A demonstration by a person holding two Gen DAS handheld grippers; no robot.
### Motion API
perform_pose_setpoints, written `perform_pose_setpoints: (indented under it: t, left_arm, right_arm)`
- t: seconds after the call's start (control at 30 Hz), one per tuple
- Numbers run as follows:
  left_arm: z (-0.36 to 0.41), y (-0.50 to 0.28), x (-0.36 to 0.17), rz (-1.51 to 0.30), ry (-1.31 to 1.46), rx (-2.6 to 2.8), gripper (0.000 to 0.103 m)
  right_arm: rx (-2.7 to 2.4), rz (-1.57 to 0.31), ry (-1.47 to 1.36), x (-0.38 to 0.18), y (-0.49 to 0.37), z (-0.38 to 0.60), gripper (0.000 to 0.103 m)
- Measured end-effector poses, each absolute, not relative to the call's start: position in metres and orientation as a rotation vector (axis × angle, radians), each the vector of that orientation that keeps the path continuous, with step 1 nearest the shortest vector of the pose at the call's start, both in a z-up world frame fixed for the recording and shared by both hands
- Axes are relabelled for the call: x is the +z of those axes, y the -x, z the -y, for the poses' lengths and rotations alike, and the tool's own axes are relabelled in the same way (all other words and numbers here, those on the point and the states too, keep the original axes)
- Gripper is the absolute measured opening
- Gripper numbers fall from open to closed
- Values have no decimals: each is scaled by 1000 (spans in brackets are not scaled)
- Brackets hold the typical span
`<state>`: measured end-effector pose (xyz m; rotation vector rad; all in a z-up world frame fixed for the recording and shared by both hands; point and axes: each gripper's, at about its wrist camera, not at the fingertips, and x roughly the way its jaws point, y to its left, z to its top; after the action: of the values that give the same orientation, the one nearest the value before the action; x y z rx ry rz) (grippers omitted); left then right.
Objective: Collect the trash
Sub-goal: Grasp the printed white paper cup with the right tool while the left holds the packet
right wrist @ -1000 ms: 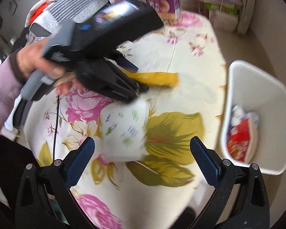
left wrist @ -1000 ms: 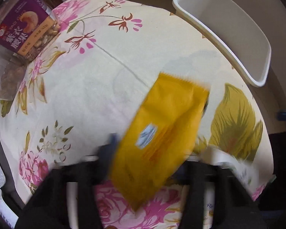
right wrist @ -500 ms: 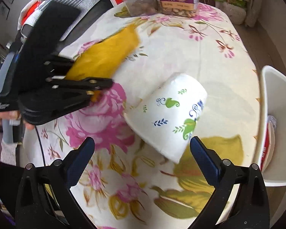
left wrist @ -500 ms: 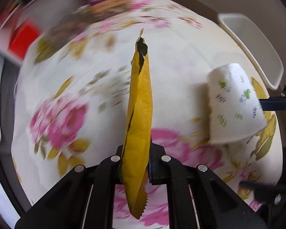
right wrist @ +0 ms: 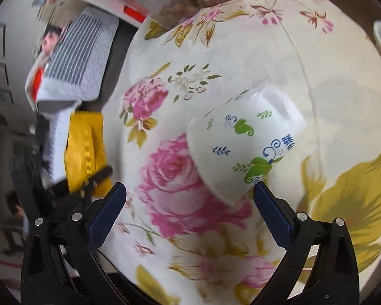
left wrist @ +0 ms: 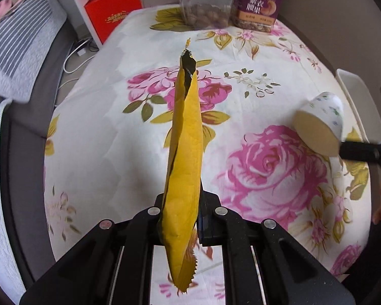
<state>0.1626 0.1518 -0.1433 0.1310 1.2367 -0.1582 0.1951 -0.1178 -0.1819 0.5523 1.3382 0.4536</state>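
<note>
Your L gripper (left wrist: 181,218) was clamped on the yellow wrapper (left wrist: 185,152), fingers pinched tight w/ the foil between them. Wrapper stood edge-on, torn tip toward 12 o'clock, serrated end hanging toward 6 below the fingers. It was held above the floral tablecloth (left wrist: 109,132), not touching it.

Your R gripper (right wrist: 189,203) was spread wide, nothing between the blue pads (right wrist: 106,211). Paper cup (right wrist: 243,147) lay on its side on the cloth just ahead of that gripper, toward 1 o'clock; rim faced 7, base pointed to 1. R pad tip sat right at the cup's rim (touching or just short: couldn't tell).

In L wrist view the cup showed at 3 o'clock, opening facing the cam, w/ a dark finger of your R gripper beside it.

White bin (left wrist: 360,106) sat past the table edge at 3 o'clock in L view; only its rim showed, contents not visible.

Far end of table, 12 o'clock: clear jar (left wrist: 205,7) of nuts and purple-label jar (left wrist: 260,5) side by side. Red box (left wrist: 111,12) off the table at 11. Striped grey cushion (left wrist: 20,50) at 10.

In R view the wrapper appeared at 9 o'clock, blurred.
</note>
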Motion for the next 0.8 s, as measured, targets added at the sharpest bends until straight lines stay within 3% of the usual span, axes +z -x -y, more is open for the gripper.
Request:
perform_pose_setpoints:
  t: [0.5, 0.57, 0.6, 0.67, 0.8]
  left_arm:
    - [-138, -136, -129, -1150, -4, -98, 11]
    - [-137, -139, -131, -1137, 2, -86, 11]
    - [-137, -140, -132, -1130, 3, -77, 11]
    - [-137, -141, -133, -1119, 6, -61, 11]
    - [-146, -144, -134, -1080, 22, 21, 11]
  right_arm:
    - [180, -1323, -780, -208, -220, 132, 96]
    - [151, -1290, -703, -204, -222, 126, 72]
    - [155, -1292, -658, -204, -225, 121, 69]
    - [196, -1269, -591, -203, -228, 110, 51]
    - [263, -1214, -415, -187, -229, 87, 42]
